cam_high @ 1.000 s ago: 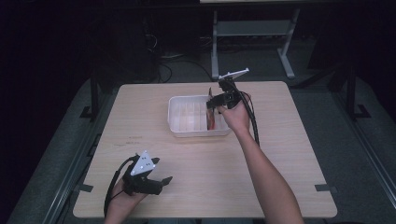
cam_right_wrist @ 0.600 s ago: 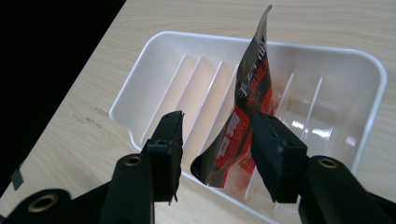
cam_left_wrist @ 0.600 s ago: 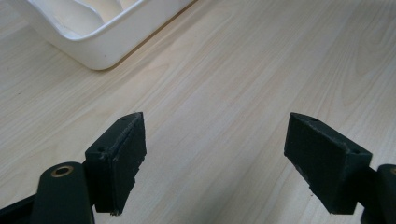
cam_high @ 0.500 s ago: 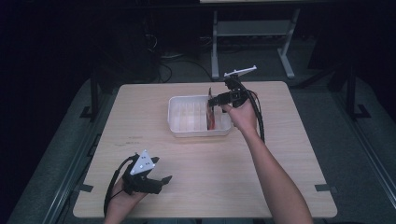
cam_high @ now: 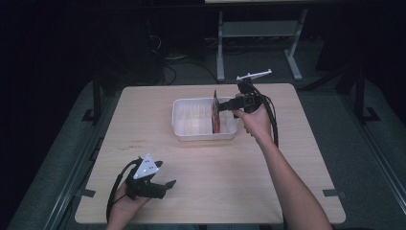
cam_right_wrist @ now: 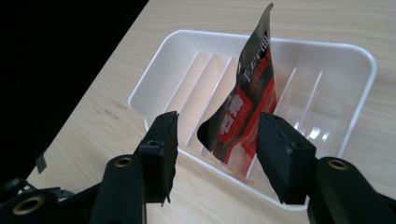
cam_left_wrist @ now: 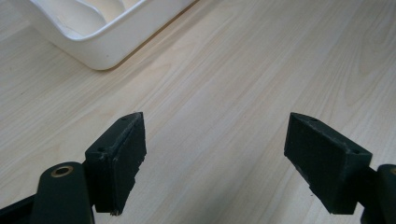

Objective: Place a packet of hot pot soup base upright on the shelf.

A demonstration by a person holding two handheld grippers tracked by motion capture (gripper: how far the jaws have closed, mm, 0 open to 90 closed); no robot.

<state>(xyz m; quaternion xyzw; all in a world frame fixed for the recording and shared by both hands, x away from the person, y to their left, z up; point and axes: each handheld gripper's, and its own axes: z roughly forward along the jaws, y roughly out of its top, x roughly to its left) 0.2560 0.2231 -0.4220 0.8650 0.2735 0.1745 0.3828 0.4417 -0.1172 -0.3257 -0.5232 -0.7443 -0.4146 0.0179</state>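
Left tongs near front edge of tabletop, jaws wide, nothing between them, resting idle. Right tongs farther out at white slotted tray, jaws parted, red-and-black snack packet between them; whether either jaw presses it, cannot tell. Packet stands upright in slot toward right end of tray, top tilted. Judgement: placing mostly done, packet seated in divider. Left: right tongs to clear away; confirm packet stands unaided.

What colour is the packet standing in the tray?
Red and dark silver packet with white lettering; right gripper view.
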